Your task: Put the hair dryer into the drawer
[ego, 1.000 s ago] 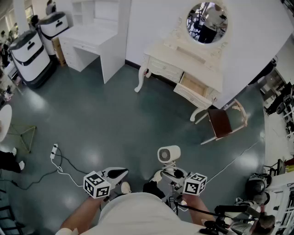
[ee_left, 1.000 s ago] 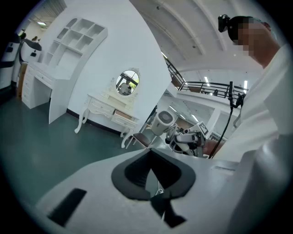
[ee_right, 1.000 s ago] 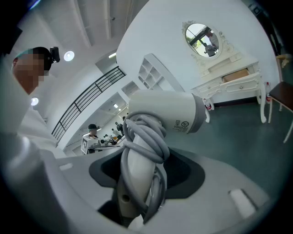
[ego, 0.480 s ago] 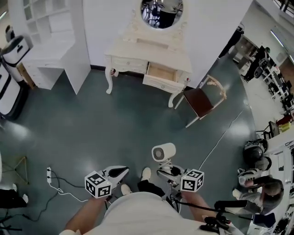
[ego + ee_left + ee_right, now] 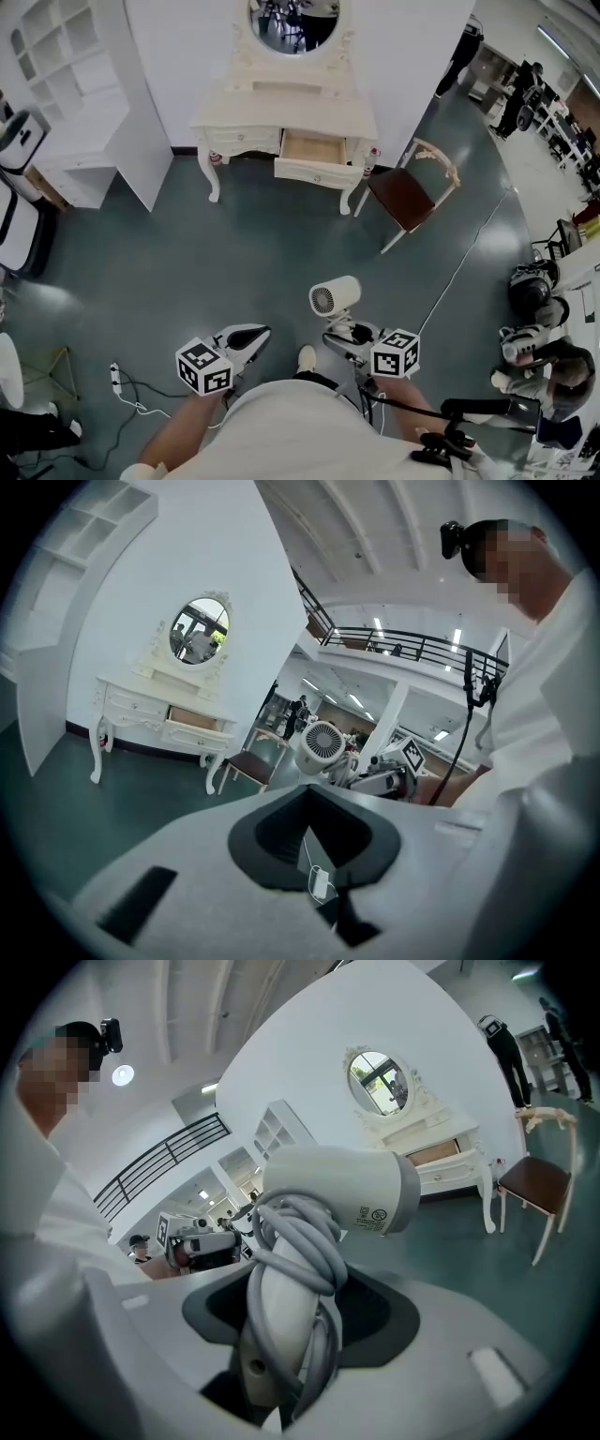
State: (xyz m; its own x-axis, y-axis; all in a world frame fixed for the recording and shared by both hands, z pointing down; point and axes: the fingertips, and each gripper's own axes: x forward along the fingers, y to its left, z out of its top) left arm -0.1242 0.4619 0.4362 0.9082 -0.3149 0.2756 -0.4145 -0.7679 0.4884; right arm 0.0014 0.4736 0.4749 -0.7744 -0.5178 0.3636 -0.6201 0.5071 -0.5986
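A white hair dryer [image 5: 335,296] with its grey cord wound round the handle stands upright in my right gripper [image 5: 349,330]. In the right gripper view the jaws are shut on that handle [image 5: 286,1307], with the barrel [image 5: 342,1188] above them. My left gripper [image 5: 248,335] is beside it on the left, shut with nothing in it; through its jaws [image 5: 309,789] only floor shows. The cream dressing table [image 5: 281,108] stands far ahead, and its right drawer [image 5: 312,148] is pulled open. Both grippers are well short of it.
A brown-seated chair [image 5: 403,197] stands tilted to the right of the table. White shelving [image 5: 84,103] lines the left wall. A power strip with cable [image 5: 117,380] lies on the floor at the left, and a thin cable [image 5: 469,262] runs at the right. People [image 5: 548,366] crouch at the right edge.
The view has swung, so the dressing table now sits top centre and closer. Both grippers have travelled on across the floor toward it. The dryer stays in the right gripper.
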